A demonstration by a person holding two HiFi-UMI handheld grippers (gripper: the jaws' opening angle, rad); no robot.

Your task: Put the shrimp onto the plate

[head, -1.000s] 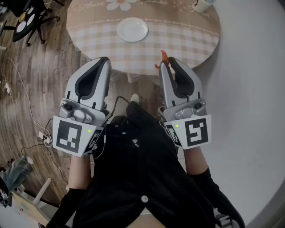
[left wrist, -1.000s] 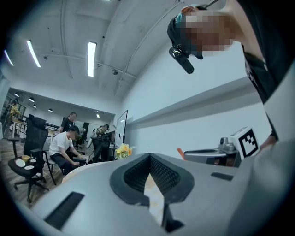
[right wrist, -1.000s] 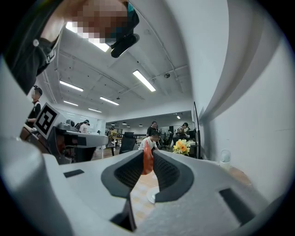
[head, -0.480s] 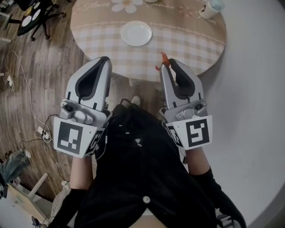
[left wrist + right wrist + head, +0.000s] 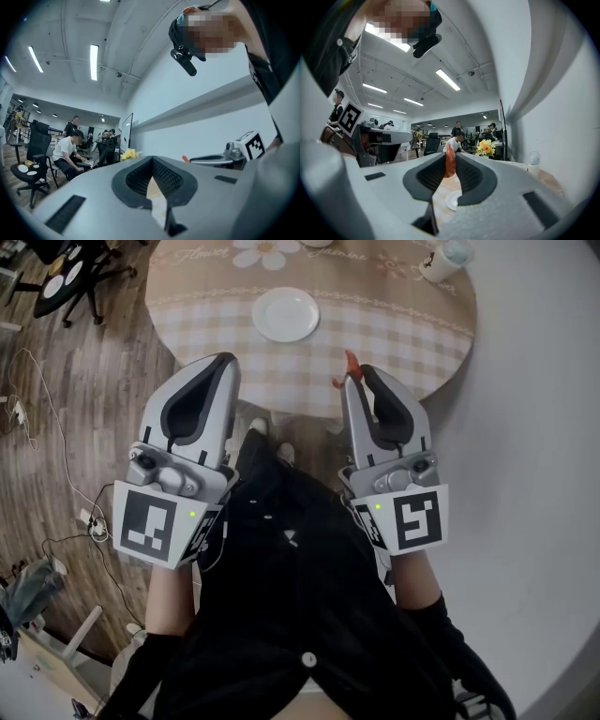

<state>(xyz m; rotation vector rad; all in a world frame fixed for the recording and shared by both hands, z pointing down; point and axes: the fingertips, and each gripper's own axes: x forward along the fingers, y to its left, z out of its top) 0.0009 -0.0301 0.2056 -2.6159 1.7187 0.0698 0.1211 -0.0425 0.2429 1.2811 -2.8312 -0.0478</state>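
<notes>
An orange shrimp sticks up from the tips of my right gripper, which is shut on it just short of the table's near edge. In the right gripper view the shrimp is pinched between the dark pads of the right gripper, and the white plate shows below it on the cloth. The plate lies empty on the round table, ahead and left of the shrimp. My left gripper hovers beside the right one, shut and empty; its tips meet in the left gripper view.
The round table has a beige checked cloth, with a cup at its far right and yellow flowers at the back. An office chair and cables are on the wooden floor to the left. People sit in the background.
Both grippers have edged toward the table, and the plate and table edge sit a little nearer in the head view. The shrimp stays held in the right gripper.
</notes>
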